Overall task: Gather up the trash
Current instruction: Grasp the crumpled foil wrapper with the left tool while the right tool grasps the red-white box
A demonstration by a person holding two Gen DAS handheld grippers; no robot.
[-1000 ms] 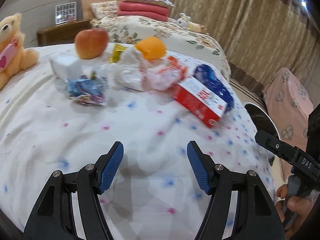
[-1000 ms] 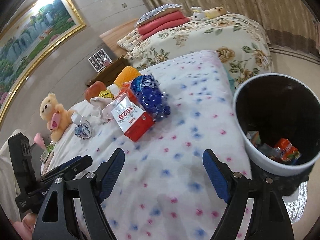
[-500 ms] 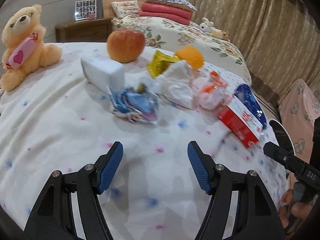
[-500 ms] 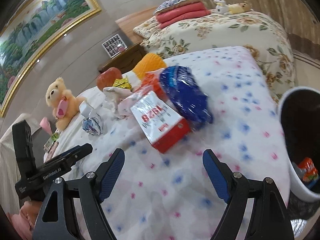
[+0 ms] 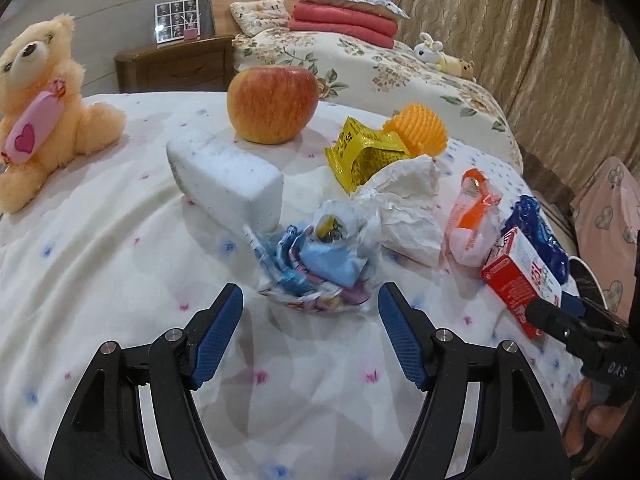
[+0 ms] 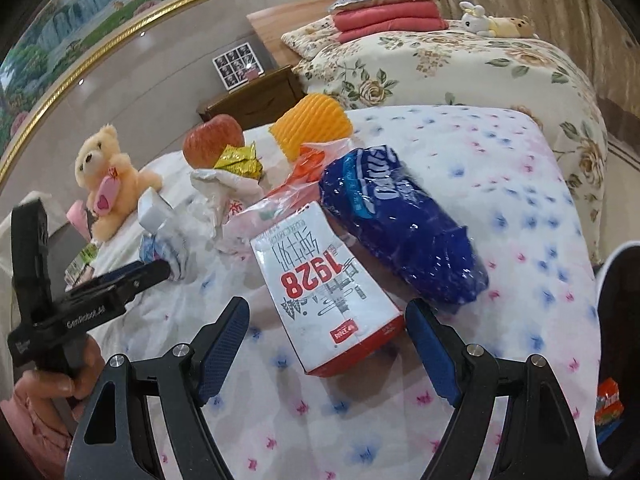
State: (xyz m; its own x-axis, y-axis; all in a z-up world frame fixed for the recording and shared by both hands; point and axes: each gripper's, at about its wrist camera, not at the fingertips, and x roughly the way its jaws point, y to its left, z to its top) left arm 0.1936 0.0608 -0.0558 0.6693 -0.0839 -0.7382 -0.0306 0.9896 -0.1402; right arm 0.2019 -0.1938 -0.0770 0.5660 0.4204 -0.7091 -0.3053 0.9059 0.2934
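Trash lies in a cluster on the spotted bedspread. My left gripper [image 5: 310,336] is open, its jaws just short of a crumpled clear wrapper with blue scraps [image 5: 320,264]. Behind it lie a white tissue wad [image 5: 408,204], a yellow packet [image 5: 364,152] and an orange-and-white bag [image 5: 472,216]. My right gripper [image 6: 326,350] is open, its jaws either side of the near end of a red-and-white carton marked 1928 [image 6: 324,284]. A blue plastic pack [image 6: 400,224] lies right of the carton.
An apple [image 5: 272,104], a white foam block [image 5: 228,176], an orange foam net [image 5: 420,128] and a teddy bear [image 5: 44,112] sit on the bedspread. A white-rimmed bin [image 6: 616,320] with trash inside stands at the bed's right edge. A second bed with pillows lies behind.
Both grippers moved forward and left. The left one closed in on the clear wrapper; the right one swung from the bin to the red-and-white carton. Both stayed open.
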